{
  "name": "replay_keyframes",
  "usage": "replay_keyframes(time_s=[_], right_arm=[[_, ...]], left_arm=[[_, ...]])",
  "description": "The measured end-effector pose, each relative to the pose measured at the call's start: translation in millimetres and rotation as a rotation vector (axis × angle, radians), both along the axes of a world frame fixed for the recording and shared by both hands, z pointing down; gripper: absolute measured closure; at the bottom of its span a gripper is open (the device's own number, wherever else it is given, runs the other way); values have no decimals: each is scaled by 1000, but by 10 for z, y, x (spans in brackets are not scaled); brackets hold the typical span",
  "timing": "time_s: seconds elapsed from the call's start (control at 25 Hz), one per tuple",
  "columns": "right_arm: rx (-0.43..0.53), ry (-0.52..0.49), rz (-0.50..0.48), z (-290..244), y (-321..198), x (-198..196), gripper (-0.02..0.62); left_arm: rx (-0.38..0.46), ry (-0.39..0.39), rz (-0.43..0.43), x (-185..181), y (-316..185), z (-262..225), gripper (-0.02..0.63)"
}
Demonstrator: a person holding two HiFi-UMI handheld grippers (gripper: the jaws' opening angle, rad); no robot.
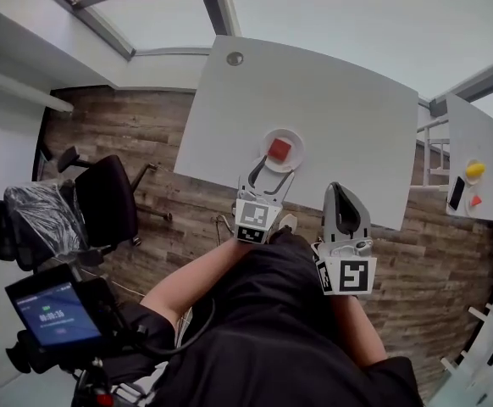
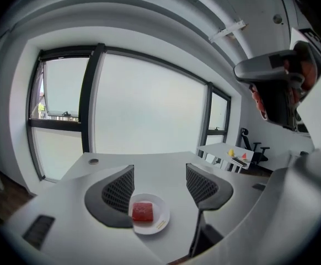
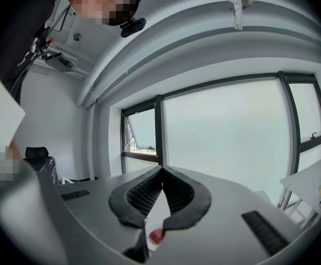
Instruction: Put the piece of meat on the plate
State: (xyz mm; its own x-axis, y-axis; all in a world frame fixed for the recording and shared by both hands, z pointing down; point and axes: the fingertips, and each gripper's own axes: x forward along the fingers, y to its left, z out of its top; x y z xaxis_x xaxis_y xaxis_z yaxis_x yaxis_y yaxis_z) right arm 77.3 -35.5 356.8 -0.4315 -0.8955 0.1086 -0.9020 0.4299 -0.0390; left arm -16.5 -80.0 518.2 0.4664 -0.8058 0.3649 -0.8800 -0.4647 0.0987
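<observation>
So, quick read: meat point(image 1: 279, 149) is already sitting on the plate point(image 1: 267, 142), roughly mid-plate, and the plate is on the white table point(image 1: 331, 117) near its front edge. By my reckoning the placing itself is done; nothing's gripping the piece.

L gripper point(image 1: 266, 179) has its jaws spread wide w/ nothing between the pads. In the left gripper view the meat point(image 2: 143, 211) shows low in the gap, a bit closer to the left jaw than the right, resting on the plate point(image 2: 159, 221). It reads as below and slightly ahead of the L gripper point(image 2: 159, 170), not level w/ the pads. No contact that I can see.

R gripper point(image 1: 341, 195) is off to the right at the table edge, apart from the plate. Its tips are pressed together and empty, per the right gripper view, where the R gripper point(image 3: 161, 170) closes to a point. Only a sliver of the meat point(image 3: 156, 235) peeks out under the jaw bases, down and to the left.

Key relation: L is clearly the nearer one, w/ the piece down-and-forward of its open jaws. Meat looks approx square from above, so no real long axis to line up on. If a re-grip were needed, I'd drop L straight down; otherwise I'd just back off upward w/o nudging the plate rim.
</observation>
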Motion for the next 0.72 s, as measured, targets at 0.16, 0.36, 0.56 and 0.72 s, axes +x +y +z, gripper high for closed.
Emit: replay_keyframes(time_s=[0.16, 0.36, 0.56, 0.72], right_arm=[[20, 0, -14, -49, -48, -54, 589], [43, 5, -28, -137, -35, -117, 589], [58, 9, -34, -174, -75, -135, 589], [61, 12, -45, -192, -55, -200, 589]], left_arm=[[61, 4, -41, -101, 13, -278, 307], [139, 18, -114, -339, 66, -584, 307], [175, 70, -120, -426, 110, -855, 307], [261, 111, -140, -484, 187, -1191, 307]])
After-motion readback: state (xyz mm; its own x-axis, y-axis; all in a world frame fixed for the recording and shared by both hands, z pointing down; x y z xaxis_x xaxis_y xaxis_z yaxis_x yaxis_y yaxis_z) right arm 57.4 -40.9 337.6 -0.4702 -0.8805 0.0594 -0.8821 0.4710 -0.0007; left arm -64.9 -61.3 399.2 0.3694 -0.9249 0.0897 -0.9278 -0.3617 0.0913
